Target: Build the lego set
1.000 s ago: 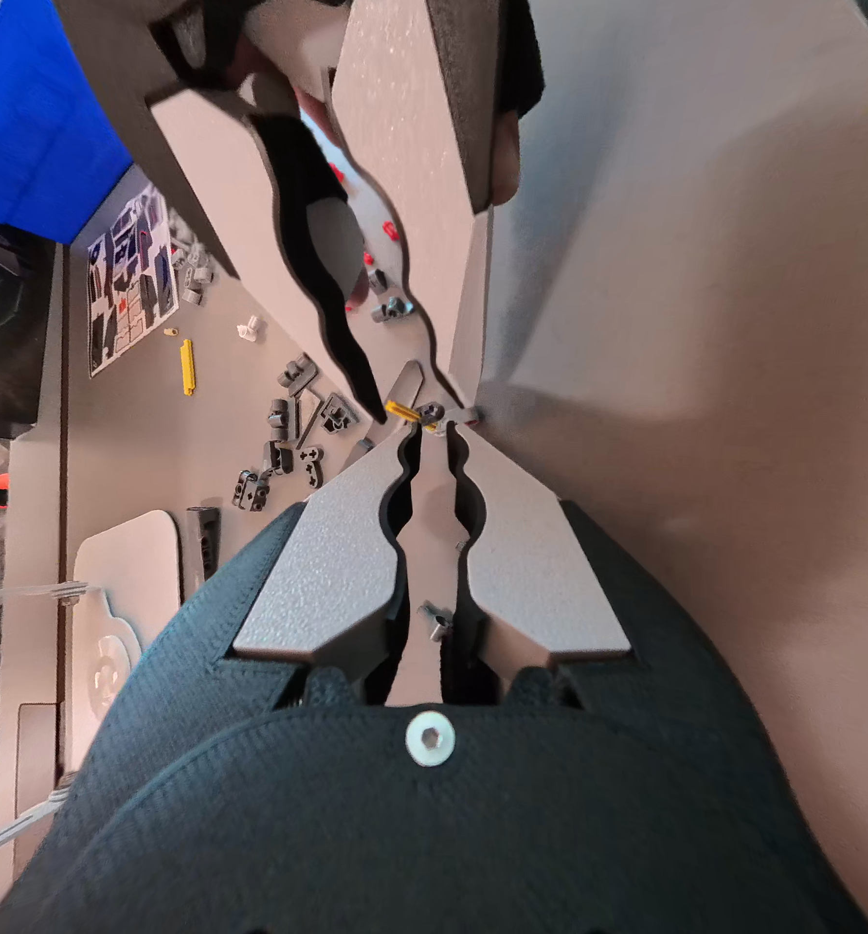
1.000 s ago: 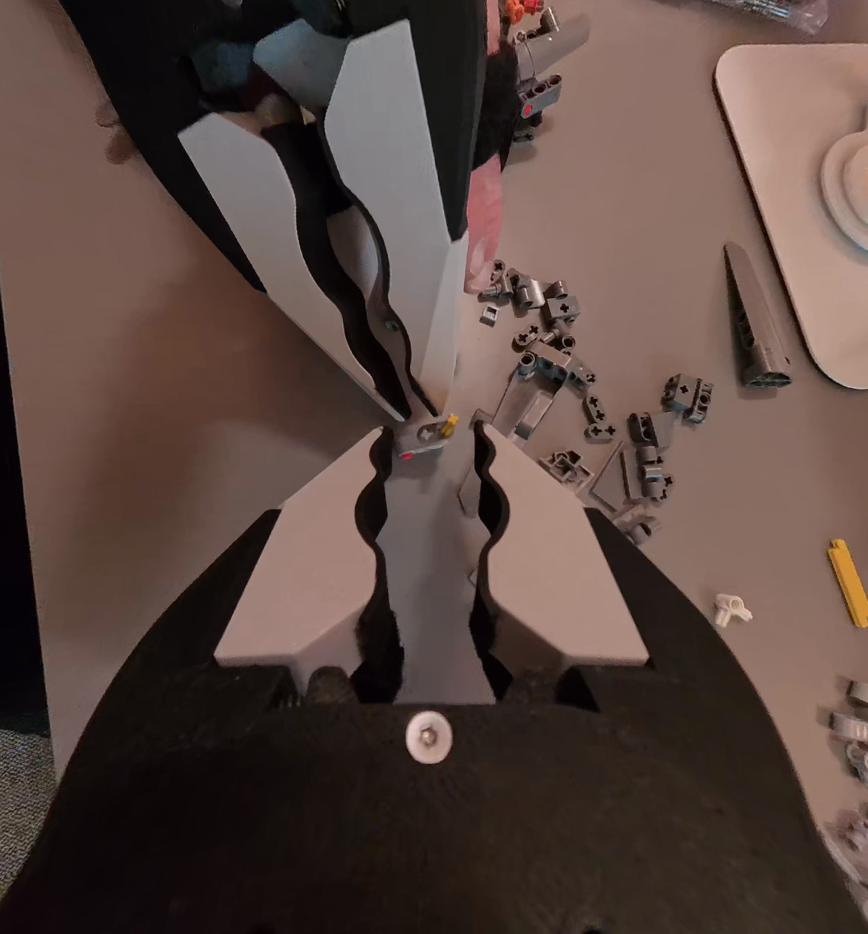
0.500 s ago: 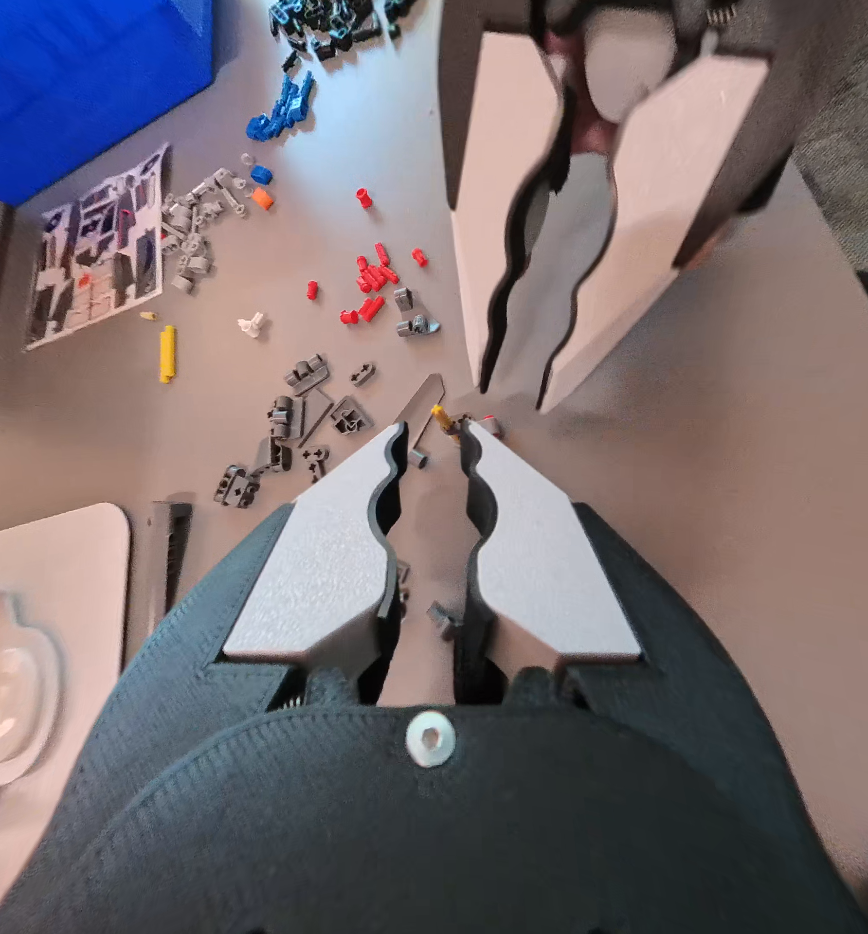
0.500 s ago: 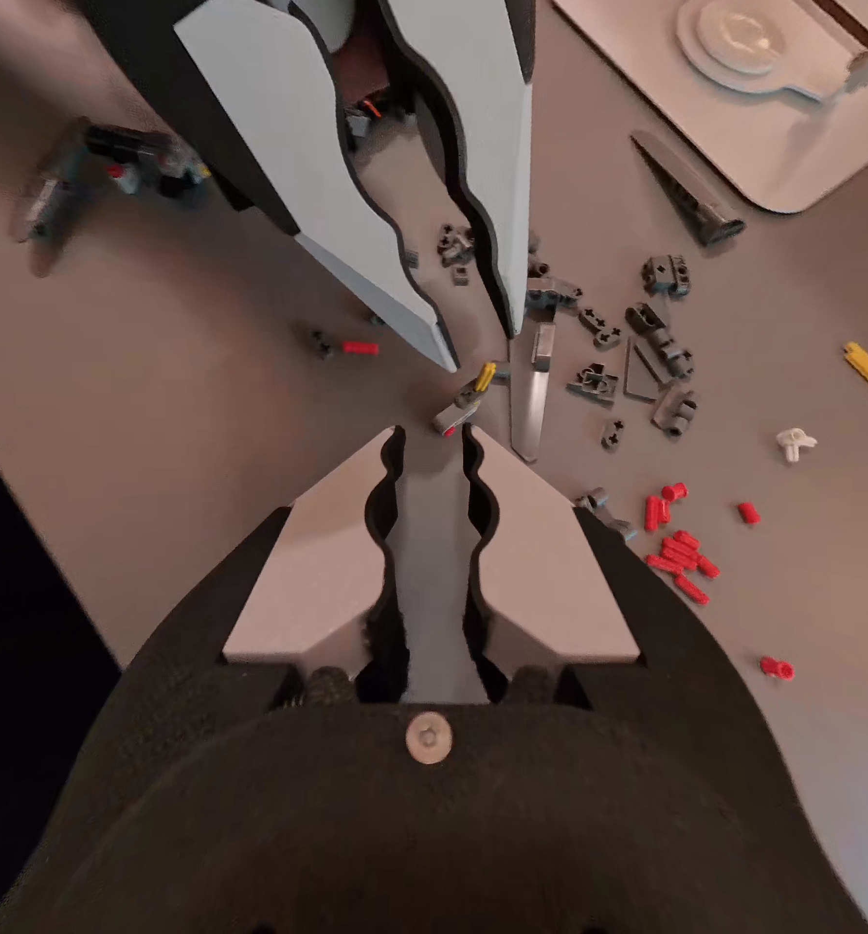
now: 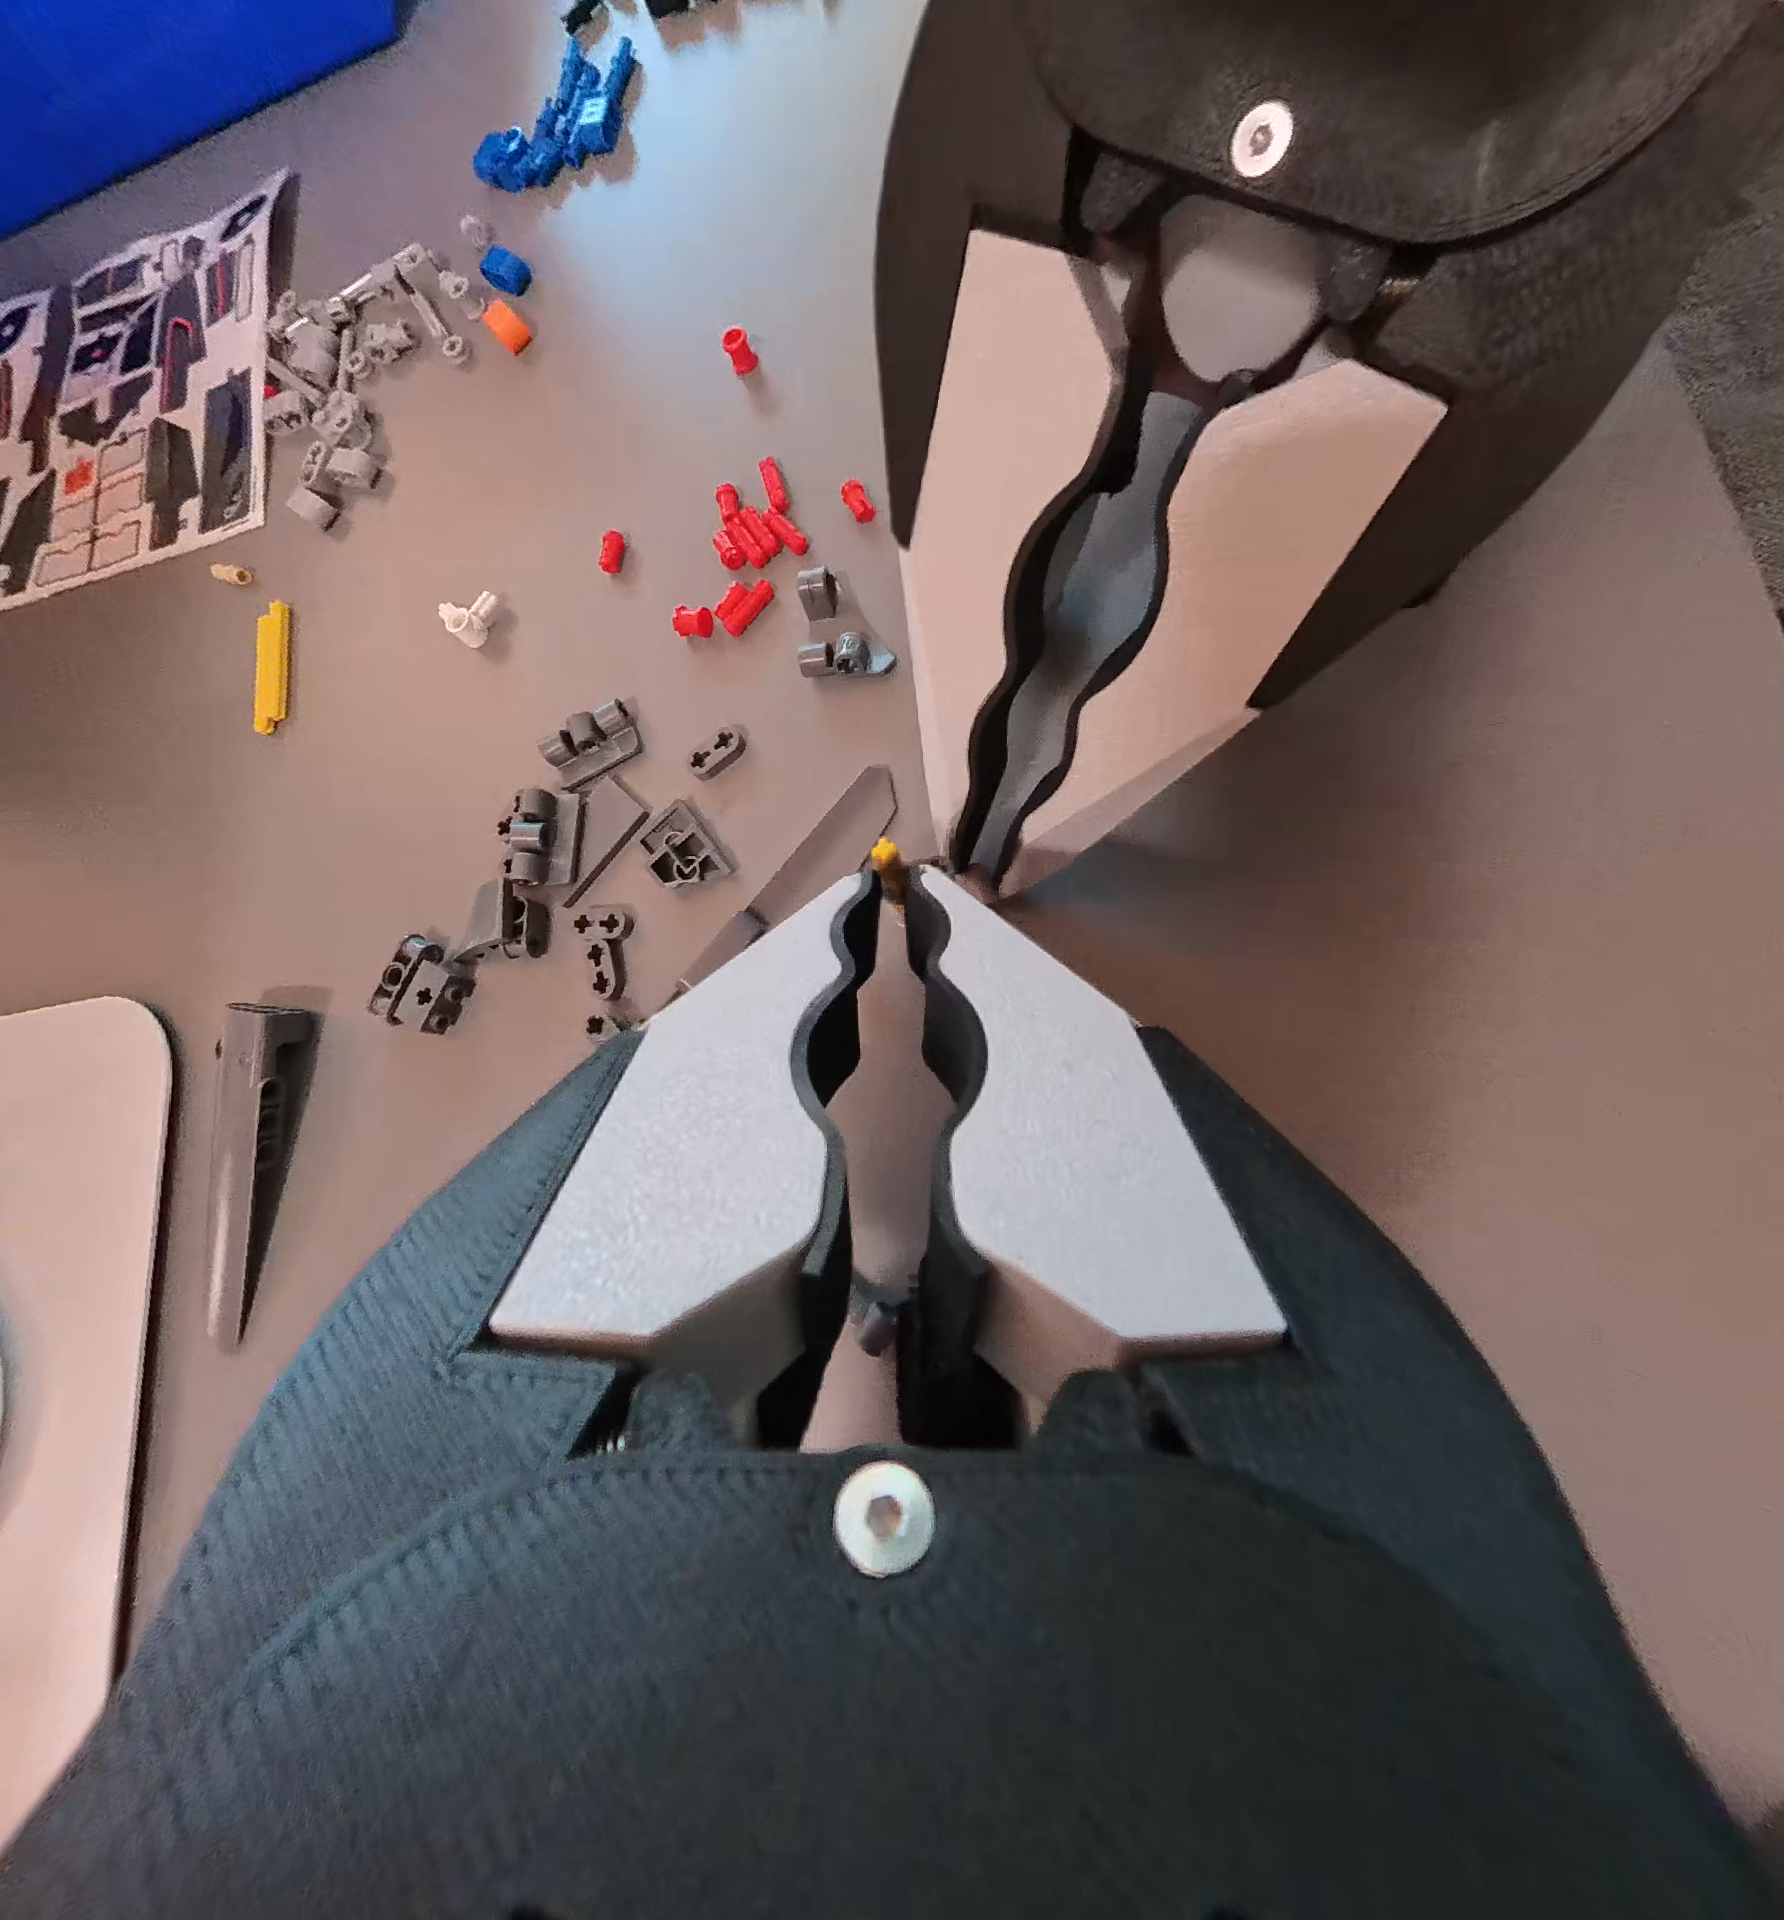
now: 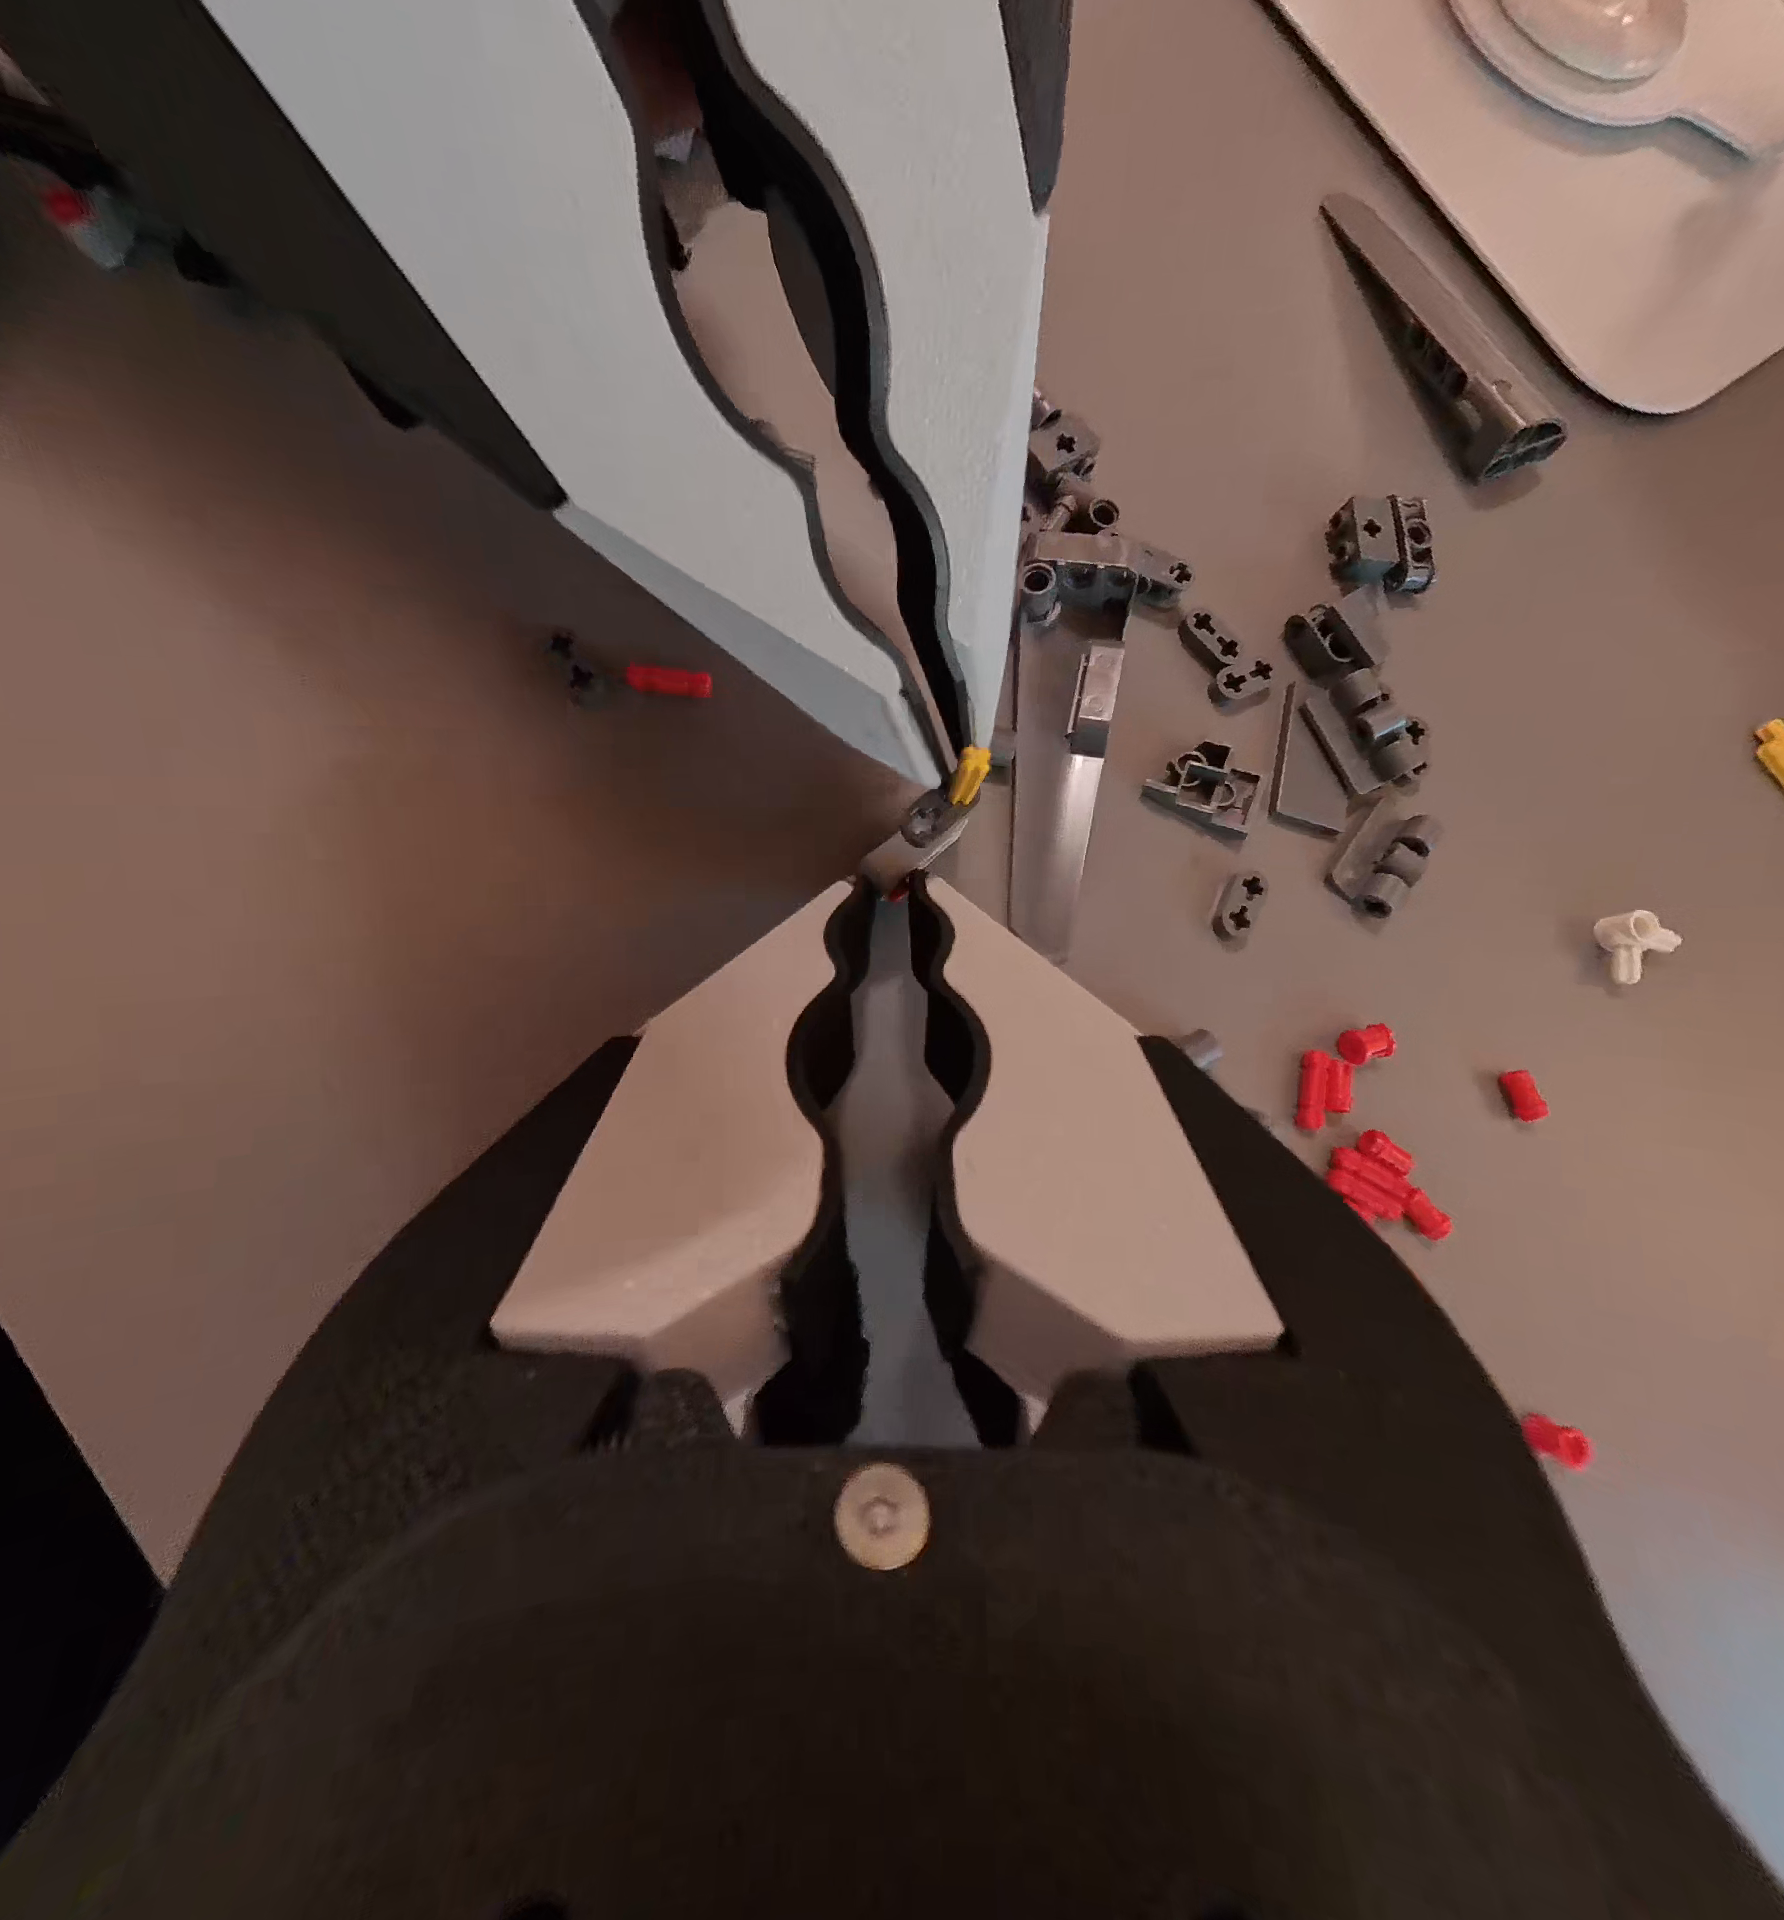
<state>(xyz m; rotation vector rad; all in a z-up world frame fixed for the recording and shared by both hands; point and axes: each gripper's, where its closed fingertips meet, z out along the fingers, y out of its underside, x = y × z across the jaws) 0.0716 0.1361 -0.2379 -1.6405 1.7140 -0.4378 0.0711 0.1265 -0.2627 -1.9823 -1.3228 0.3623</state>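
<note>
Centre of both views: a small grey beam point(image 6: 932, 826) carrying a yellow pin point(image 6: 968, 777) at one end and a red pin point(image 6: 898, 889) at the other, held just above the bench point(image 6: 244, 831). The left gripper point(image 5: 893, 883) has its jaws clenched on the yellow pin point(image 5: 886, 868), whose tip shows past the fingertips. The right gripper point(image 6: 888, 888) has its jaws clenched on the beam's red-pin end. The two grippers meet tip to tip, so each hides much of the beam from the other's camera; in the left wrist view the right gripper point(image 5: 981, 878) fills the upper right of the frame, in the right wrist view the left gripper point(image 6: 955, 764) fills the upper left.

Just beside the tips lies a long flat grey blade point(image 5: 794, 873), and beyond it a scatter of dark grey connectors point(image 5: 566, 862). Farther toward the upper centre of the left wrist view lie red pins point(image 5: 753, 540), a white connector point(image 5: 470, 618), a yellow bar point(image 5: 272, 668), light grey parts point(image 5: 348, 353), blue parts point(image 5: 555, 135) and a printed sheet point(image 5: 109, 395). At lower left sit a dark tapered panel point(image 5: 249, 1153) and a pale pad point(image 5: 46, 1195). In the right wrist view, a lone red pin with a dark piece point(image 6: 639, 677) lies at centre left.
</note>
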